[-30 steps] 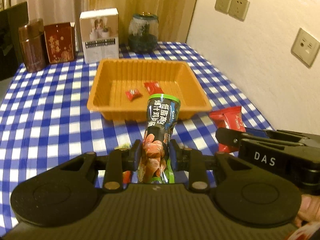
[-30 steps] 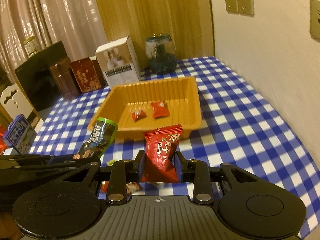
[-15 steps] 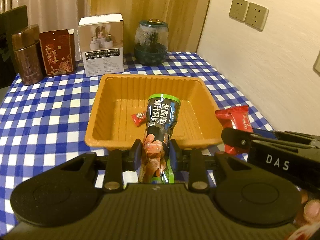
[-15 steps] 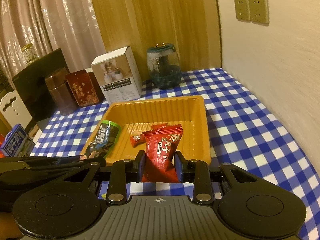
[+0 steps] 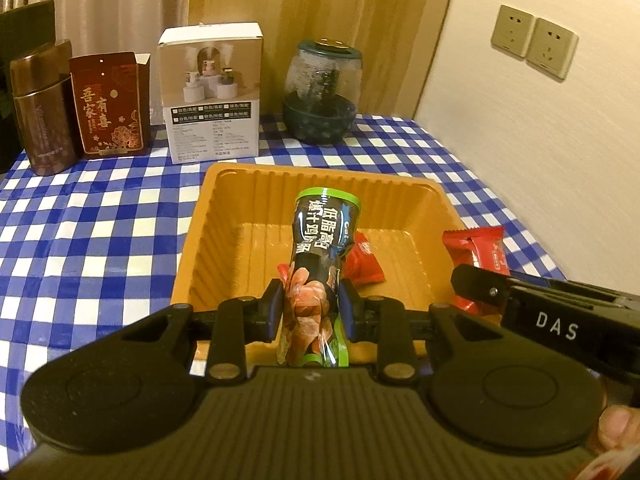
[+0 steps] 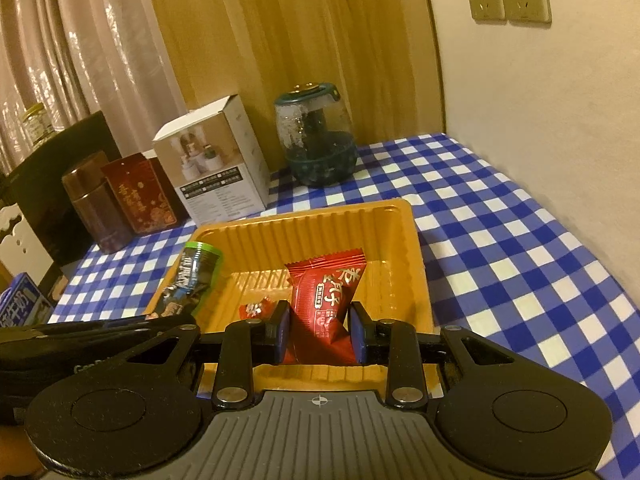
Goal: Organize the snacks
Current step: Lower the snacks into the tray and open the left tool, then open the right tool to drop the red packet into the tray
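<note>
Jutting forward from left tool [image 5: 312,312]: green-topped snack packet [image 5: 320,248], over orange tray [image 5: 208,240].

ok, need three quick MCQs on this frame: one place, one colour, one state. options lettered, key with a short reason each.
1. Where is the white box?
A. inside the tray
B. behind the tray, between the red carton and the glass jar
C. held by a claw

2. What colour is the tray?
A. orange
B. blue
C. white

3. What state is the left claw in?
A. open, holding nothing
B. shut on the dark green-edged snack pack
C. shut on the red packet

Key:
1 B, it stands on the checked cloth behind the tray.
2 A, its ribbed walls are orange.
3 B, its pads press the dark pack; the right claw holds the red one.
</note>
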`<state>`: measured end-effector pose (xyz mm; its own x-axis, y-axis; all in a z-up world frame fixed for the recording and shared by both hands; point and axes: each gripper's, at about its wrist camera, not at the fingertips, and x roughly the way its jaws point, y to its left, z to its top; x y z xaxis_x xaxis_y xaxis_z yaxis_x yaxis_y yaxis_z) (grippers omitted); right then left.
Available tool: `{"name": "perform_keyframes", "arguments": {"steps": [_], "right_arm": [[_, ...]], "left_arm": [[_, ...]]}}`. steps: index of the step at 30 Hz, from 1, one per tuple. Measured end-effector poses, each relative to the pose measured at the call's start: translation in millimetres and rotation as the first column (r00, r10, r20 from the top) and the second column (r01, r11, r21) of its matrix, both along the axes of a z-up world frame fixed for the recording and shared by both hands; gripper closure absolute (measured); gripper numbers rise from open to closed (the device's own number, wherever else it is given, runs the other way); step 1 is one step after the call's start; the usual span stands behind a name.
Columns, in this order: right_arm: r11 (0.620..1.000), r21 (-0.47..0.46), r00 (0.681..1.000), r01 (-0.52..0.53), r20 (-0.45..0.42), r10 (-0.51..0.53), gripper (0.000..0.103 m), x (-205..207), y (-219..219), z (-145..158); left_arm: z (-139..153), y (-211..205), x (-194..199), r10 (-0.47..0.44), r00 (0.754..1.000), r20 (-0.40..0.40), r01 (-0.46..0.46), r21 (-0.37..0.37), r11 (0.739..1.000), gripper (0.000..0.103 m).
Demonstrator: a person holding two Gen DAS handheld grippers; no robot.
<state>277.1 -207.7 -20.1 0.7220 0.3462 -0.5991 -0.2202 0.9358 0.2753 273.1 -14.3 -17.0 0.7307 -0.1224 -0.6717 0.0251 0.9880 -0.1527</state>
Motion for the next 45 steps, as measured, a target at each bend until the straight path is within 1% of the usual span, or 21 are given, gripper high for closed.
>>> {"name": "perform_keyframes", "arguments": {"steps": [3, 10, 20, 21, 22, 31, 36, 39, 41, 42, 45], "right_arm": [[1.0, 0.008, 1.0, 0.001, -0.006, -0.001, 0.072, 9.0, 0.2, -4.5], [1.0, 0.009, 1.0, 0.008, 0.011, -0.008, 0.072, 26.6, 2.1, -6.5], [1.0, 0.0, 1.0, 0.014, -0.013, -0.014, 0.072, 41.6, 2.0, -20.4], [1.0, -0.001, 1.0, 0.015, -0.015, -0.015, 0.072, 41.9, 1.3, -21.5], [1.0, -0.001, 1.0, 0.015, -0.019, -0.015, 0.072, 42.2, 0.5, -22.8], [1.0, 0.024, 0.999, 0.016, -0.03, -0.016, 0.072, 42.9, -3.1, -24.7], [0.999, 0.037, 0.999, 0.01, -0.035, -0.009, 0.071, 43.6, -1.4, -26.9], [0.998, 0.065, 0.999, 0.006, -0.033, -0.004, 0.07, 44.4, -2.3, -29.1], [0.995, 0.095, 0.999, 0.003, -0.034, 0.0, 0.051, 45.5, -4.9, -29.8], [0.994, 0.11, 0.999, 0.012, -0.031, -0.009, 0.036, 45.0, -7.1, -29.7], [0.994, 0.107, 1.0, 0.03, -0.011, -0.029, 0.035, 43.5, -9.4, -25.9]], "left_arm": [[-1.1, 3.6, 6.4, 0.001, 1.0, 0.014, 0.0, -0.005, 1.0, 0.077], [-3.9, 8.9, 21.6, 0.001, 1.0, 0.03, 0.0, -0.038, 0.999, 0.077], [-21.1, 1.1, 38.8, -0.019, 1.0, 0.011, 0.02, -0.035, 0.999, 0.076], [-22.6, 1.6, 38.9, -0.013, 1.0, 0.018, 0.013, -0.032, 0.999, 0.073], [-23.4, 2.7, 38.8, -0.005, 1.0, 0.019, 0.005, -0.027, 1.0, 0.068], [-17.3, 16.9, 33.4, 0.038, 0.999, 0.024, -0.037, -0.016, 0.999, 0.068], [-19.4, 17.2, 33.8, 0.035, 0.999, 0.01, -0.035, -0.018, 0.999, 0.068], [-20.2, 17.3, 33.5, 0.033, 0.999, 0.007, -0.033, -0.019, 0.999, 0.068], [-20.8, 17.1, 33.3, 0.034, 0.999, 0.004, -0.034, -0.013, 0.999, 0.067], [-21.1, 17.5, 33.2, 0.036, 0.999, 0.002, -0.036, -0.013, 0.999, 0.068], [-21.0, 19.4, 32.2, 0.042, 0.999, 0.003, -0.042, -0.013, 0.999, 0.068]]}}
